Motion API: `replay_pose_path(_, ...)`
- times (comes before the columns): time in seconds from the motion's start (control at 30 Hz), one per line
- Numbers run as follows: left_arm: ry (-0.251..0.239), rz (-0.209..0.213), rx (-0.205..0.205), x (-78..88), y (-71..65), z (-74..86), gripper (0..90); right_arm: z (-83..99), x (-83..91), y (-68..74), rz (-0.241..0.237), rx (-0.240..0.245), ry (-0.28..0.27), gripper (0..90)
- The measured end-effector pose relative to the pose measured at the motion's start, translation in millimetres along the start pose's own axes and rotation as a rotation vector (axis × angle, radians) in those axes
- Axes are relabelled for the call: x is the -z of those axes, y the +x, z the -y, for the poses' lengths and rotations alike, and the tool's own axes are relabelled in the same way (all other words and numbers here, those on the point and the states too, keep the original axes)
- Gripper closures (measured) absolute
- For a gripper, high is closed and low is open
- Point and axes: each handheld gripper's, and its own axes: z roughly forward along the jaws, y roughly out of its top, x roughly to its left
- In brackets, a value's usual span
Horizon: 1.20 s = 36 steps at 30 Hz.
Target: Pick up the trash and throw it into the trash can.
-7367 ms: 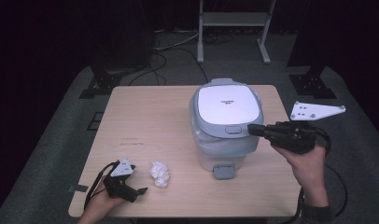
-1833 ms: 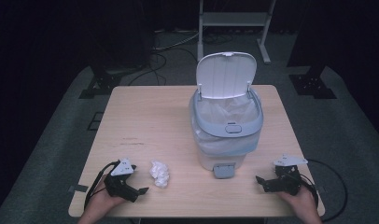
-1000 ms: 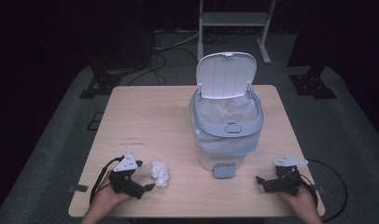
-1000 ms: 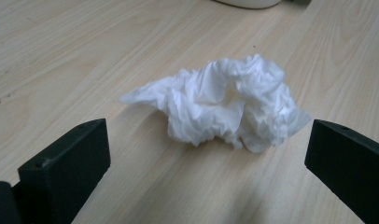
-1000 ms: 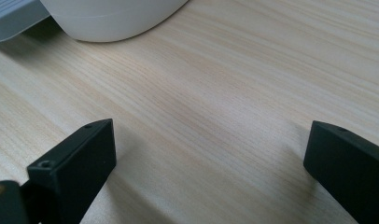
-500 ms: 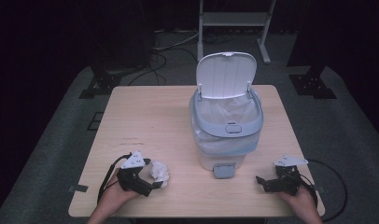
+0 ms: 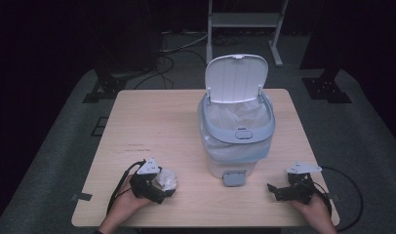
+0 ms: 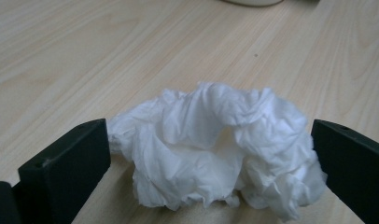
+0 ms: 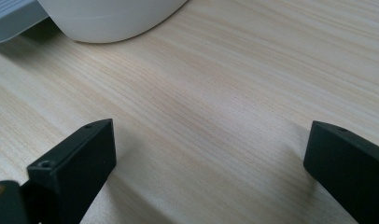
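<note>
I have the left gripper (image 7: 159, 187) low at the lower left of the high view, its jaws spread wide on either side of the crumpled tissue (image 8: 215, 149), which I judge sets up a pinch for carrying it to the lidded bin (image 7: 236, 131) at frame centre, whose lid is up. The right gripper (image 7: 279, 191) rests released and empty at the lower right, clear of that path. The tissue is a loose white wad, deeply creased, lying on the wooden table (image 7: 157, 126).
</note>
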Motion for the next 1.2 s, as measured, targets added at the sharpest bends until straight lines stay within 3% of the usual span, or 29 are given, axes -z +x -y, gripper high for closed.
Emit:
replay_pose_path(0.37,0.040,-0.016,-0.009,-8.4,-1.7,3.1,0.0,0.0,0.0,0.0,0.001,0.000,0.000,1.2)
replay_pose_path(0.5,0.036,-0.030,-0.018,-9.6,-2.8,2.9,0.0,0.0,0.0,0.0,0.001,0.000,0.000,1.2)
replay_pose_path(0.9,0.021,-0.058,-0.027,-7.0,-1.8,3.4,11.4,-0.3,-0.3,0.0,0.002,0.001,-0.001,1.2)
replay_pose_path(1.2,-0.023,-0.050,-0.016,-4.2,-2.6,-0.7,10.5,-0.3,-0.4,-0.1,0.002,0.001,-0.001,1.3)
